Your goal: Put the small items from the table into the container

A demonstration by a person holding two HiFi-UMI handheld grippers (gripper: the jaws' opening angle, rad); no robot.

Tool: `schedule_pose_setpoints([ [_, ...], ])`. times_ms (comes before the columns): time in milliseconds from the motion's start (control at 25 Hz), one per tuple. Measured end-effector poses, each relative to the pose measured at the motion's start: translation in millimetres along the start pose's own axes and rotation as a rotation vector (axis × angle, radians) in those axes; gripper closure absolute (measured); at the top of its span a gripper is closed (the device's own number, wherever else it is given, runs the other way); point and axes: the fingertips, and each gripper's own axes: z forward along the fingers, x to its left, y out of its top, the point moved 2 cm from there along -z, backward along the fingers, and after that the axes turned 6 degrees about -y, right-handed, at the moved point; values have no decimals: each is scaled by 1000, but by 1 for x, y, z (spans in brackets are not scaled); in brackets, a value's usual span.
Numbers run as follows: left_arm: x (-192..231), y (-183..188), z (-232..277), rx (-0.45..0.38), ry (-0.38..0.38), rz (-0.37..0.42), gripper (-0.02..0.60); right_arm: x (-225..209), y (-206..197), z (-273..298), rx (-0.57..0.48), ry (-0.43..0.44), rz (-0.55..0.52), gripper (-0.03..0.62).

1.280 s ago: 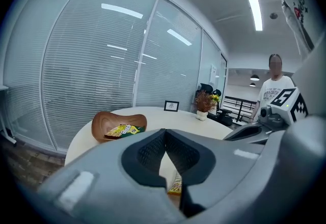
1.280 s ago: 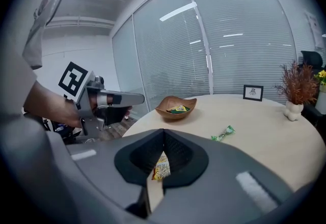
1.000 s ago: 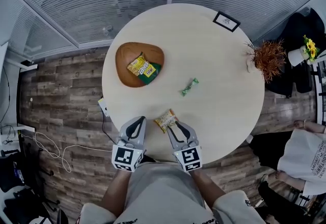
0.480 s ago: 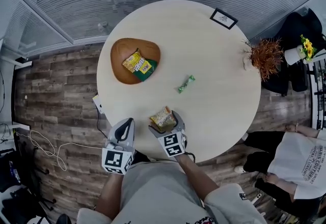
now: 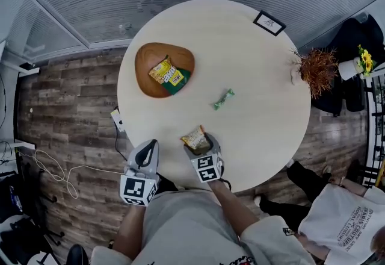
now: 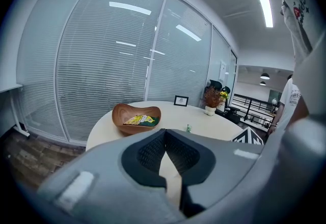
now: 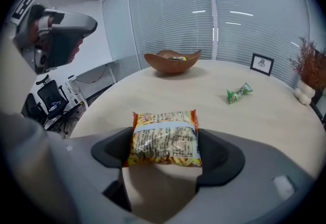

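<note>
We are taking hold of the snack packet, which is lying flat on the round table directly between the jaws of our right gripper. Those jaws are closing on it, and the dark ribbed pads are meeting the packet's two side edges. Our left gripper is hanging off the near table edge with its jaws pressed together on nothing.

The packet is a soft, glossy pillow of crinkled film, orange and yellow, with sealed flat ends. We are judging that it will give under pressure, so the squeeze wants to be firm but not crushing. The next move is calling for a lift clear of the smooth pale tabletop, then a carry ahead and to the left of the right gripper to the wooden bowl. The bowl is a shallow, rounded, brown dish, already holding a yellow and green packet. A small green twist-wrapped candy is waiting ahead and slightly to the right.
</note>
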Motion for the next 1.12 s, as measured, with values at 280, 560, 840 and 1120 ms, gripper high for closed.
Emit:
schedule_pose_setpoints([
  [280, -2, 1, 5, -4, -4, -8, 586, -5, 2, -7, 21, -1, -15, 303],
  [560, 1, 1, 6, -14, 3, -18, 587, -2, 20, -10, -14, 12, -30, 324],
  [840, 8, 1, 8, -19, 19, -40, 586, -5, 93, -6, -122, 39, -57, 324],
  [1120, 21, -4, 2, -12, 48, -56, 586, -8, 174, 25, -200, 59, -100, 324],
])
